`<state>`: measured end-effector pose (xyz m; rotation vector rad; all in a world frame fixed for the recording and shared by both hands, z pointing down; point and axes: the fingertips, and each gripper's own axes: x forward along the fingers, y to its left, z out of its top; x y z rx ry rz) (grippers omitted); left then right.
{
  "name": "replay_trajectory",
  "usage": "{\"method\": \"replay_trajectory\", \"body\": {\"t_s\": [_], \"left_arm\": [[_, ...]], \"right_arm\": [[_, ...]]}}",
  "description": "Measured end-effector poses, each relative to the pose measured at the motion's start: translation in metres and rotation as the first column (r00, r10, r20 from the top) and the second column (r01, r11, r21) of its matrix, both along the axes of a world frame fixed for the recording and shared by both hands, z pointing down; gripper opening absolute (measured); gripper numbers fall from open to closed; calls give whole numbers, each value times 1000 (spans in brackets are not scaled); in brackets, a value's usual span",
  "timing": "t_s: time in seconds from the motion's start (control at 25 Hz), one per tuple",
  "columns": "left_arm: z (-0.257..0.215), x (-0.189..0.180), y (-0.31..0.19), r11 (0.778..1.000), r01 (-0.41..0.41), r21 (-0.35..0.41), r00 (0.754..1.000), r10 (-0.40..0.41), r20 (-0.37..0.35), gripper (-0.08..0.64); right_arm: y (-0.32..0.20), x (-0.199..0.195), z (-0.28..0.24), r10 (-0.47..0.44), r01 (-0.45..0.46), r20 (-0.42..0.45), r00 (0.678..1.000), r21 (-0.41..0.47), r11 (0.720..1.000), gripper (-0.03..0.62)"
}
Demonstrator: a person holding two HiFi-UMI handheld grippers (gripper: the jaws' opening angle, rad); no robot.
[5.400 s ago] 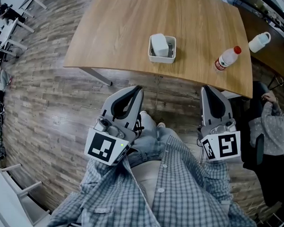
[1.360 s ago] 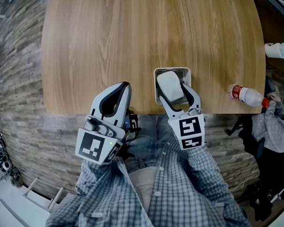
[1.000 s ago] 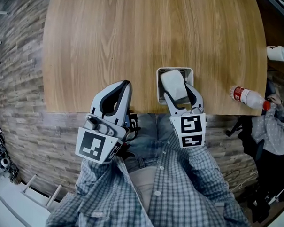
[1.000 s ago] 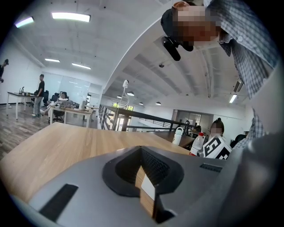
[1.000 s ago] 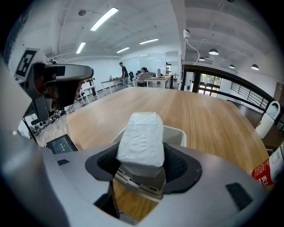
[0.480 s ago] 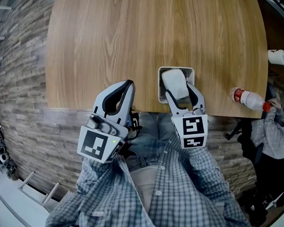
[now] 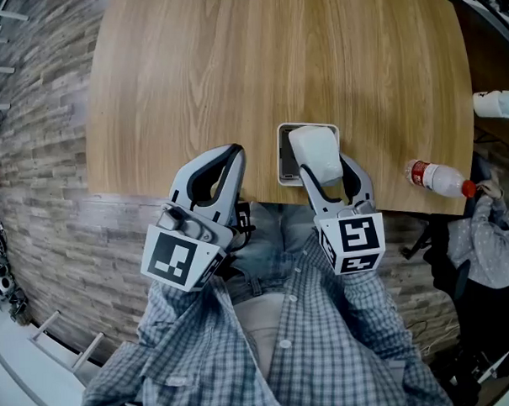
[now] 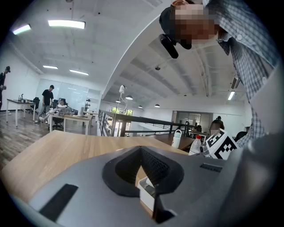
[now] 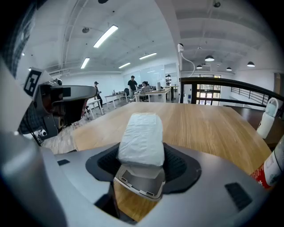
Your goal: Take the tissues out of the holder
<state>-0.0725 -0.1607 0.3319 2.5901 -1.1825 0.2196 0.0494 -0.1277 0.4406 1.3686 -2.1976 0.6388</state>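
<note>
On the near edge of the wooden table [image 7: 274,62], right in front of me, sits the white holder [image 7: 286,153]. My right tongs [image 7: 324,165] are closed on the pack of tissues [image 9: 141,133], with one jaw on each side of it. The pack stands up tall between the jaws. Its bottom end is just over the open top of the holder. I cannot tell if it touches the holder. Seen from above, the pack covers the holder's right side.

My left tongs [image 7: 233,153] are just to the left of the holder and do not touch it. Their jaws are pressed together and nothing is between them. Through the little gap behind the tips I see a corner of the holder.

A bottle with a red cap [image 7: 434,177] lies on the table, off to the right. A white jug [image 7: 494,103] is on a darker table past it.
</note>
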Motion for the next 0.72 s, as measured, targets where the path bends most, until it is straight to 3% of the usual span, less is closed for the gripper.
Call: {"method": "replay_trajectory", "body": {"t_s": [0.72], "left_arm": [[-47, 31, -6, 990, 5, 144, 1000, -7, 15, 6]], "right_arm": [[-24, 47, -64, -38, 38, -3, 999, 165, 986, 269]]}}
